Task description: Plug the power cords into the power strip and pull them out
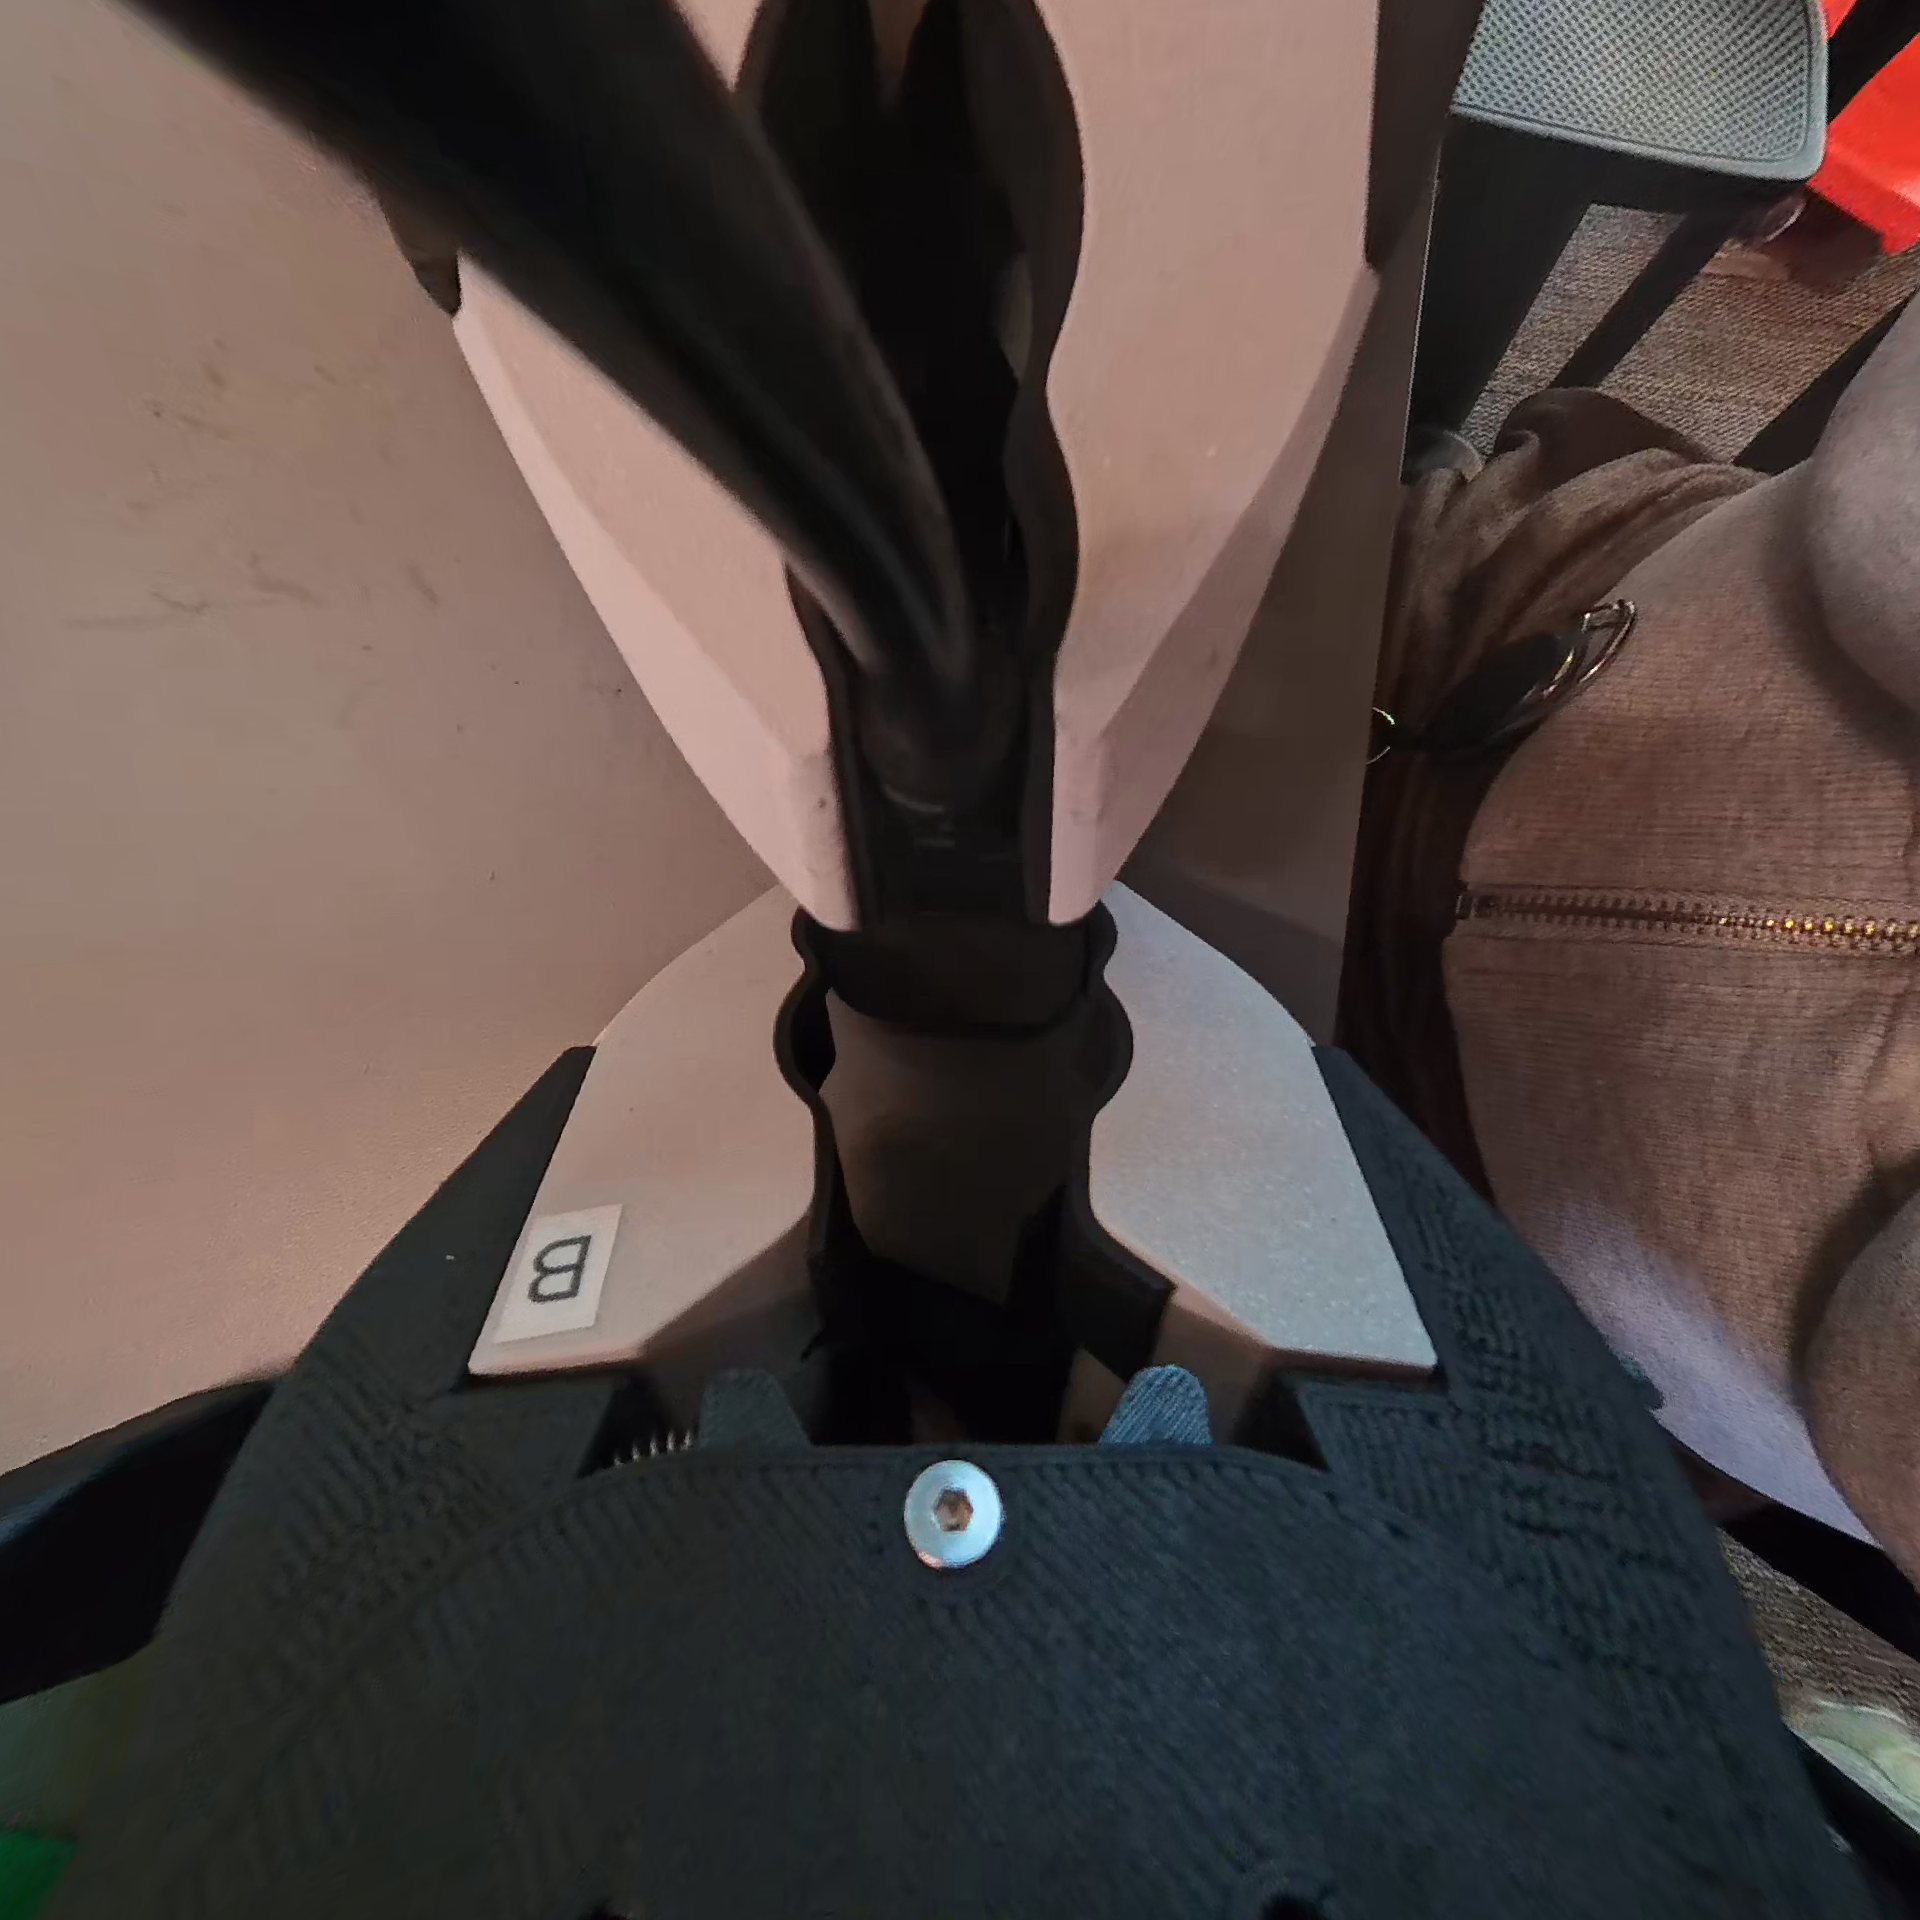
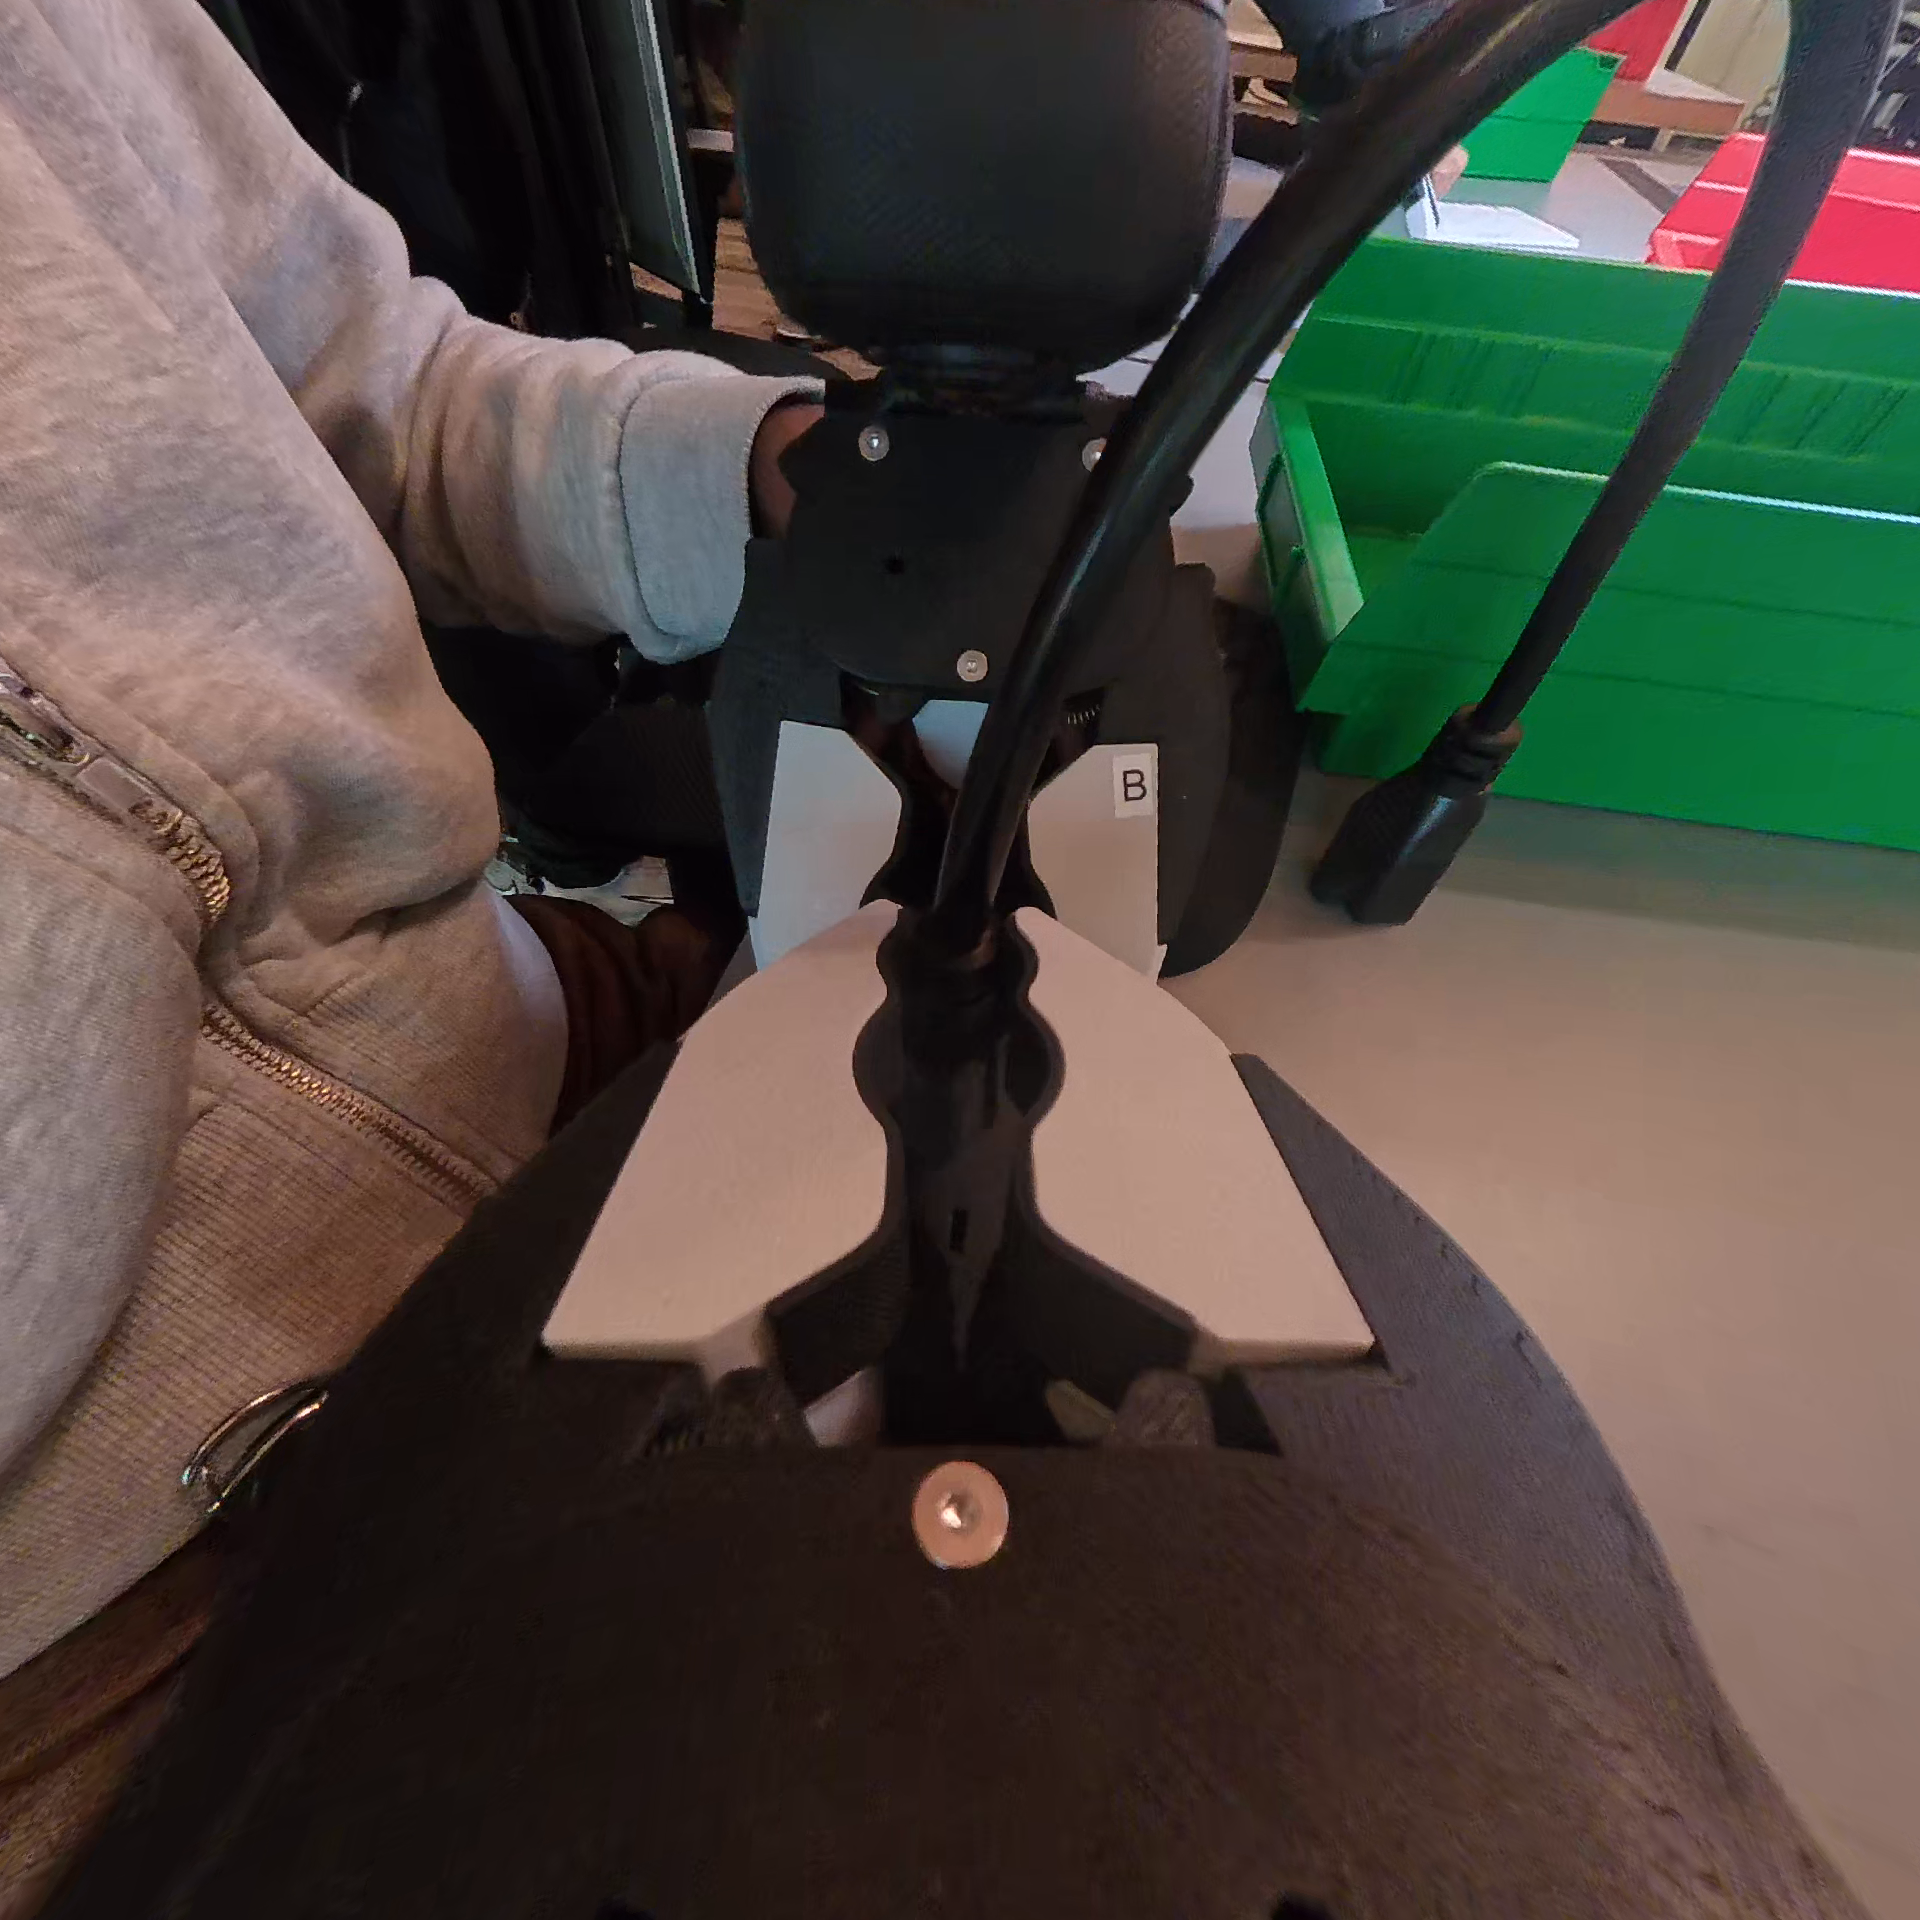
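In the right wrist view my right gripper (image 2: 956, 925) is shut on a black plug (image 2: 961, 1049). Its black cable (image 2: 1091, 540) rises from the fingertips and arcs up to the right. My left gripper (image 2: 935, 894) meets it tip to tip, held by a hand in a grey sleeve. In the left wrist view my left gripper (image 1: 948, 940) is closed around a dark piece (image 1: 956, 1122) that seems to be the plug's end. The right gripper (image 1: 951, 894) faces it and pinches the plug (image 1: 935, 769), with the cable (image 1: 623, 312) running up to the left. No power strip is in view.
A black connector (image 2: 1403, 831) on another stretch of cable rests on the beige table (image 2: 1558, 1143) by green bins (image 2: 1662, 520). A red bin (image 2: 1849, 218) stands behind them. A person in a grey zip jacket (image 2: 208, 623) sits close by. A mesh chair (image 1: 1642, 83) stands beyond the table edge. Across from one pair of fingers to the other is roughly 7 centimetres.
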### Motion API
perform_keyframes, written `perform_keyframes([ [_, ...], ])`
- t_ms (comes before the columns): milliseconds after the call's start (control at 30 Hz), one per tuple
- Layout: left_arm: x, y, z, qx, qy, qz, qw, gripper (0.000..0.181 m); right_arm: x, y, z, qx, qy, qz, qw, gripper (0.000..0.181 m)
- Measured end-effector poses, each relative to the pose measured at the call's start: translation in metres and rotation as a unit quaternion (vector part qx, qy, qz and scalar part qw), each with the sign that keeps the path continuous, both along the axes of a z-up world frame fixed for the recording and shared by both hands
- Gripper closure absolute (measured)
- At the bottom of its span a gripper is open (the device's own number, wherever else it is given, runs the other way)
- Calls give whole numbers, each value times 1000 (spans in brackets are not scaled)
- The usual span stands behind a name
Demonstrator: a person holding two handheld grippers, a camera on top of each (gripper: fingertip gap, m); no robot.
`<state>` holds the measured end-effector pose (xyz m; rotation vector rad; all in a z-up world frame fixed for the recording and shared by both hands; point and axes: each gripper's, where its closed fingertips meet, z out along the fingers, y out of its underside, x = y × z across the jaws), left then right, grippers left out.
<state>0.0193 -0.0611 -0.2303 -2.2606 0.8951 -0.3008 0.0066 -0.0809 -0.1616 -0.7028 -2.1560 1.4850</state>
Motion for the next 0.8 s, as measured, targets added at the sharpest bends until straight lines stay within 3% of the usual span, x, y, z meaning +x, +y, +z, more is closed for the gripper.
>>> perform_keyframes([
  [300,0,-1,0,-16,-12,-2,1000,136,1,4,3,-16,-27,-10,999,164],
  [367,0,-1,1,-20,-23,1,1000,135,1,9,18,-67,-29,-19,997,147],
  [433,0,-1,5,-15,-44,3,999,124,4,13,19,-82,-48,-21,995,143],
  [533,-2,2,19,12,-90,17,996,123,7,13,5,-55,-67,-24,996,142],
  [600,0,0,21,12,-102,6,995,135,7,9,2,-42,-66,-19,997,146],
  [800,2,-2,16,15,-68,-7,998,140,6,4,-10,22,-47,-16,999,157],
])
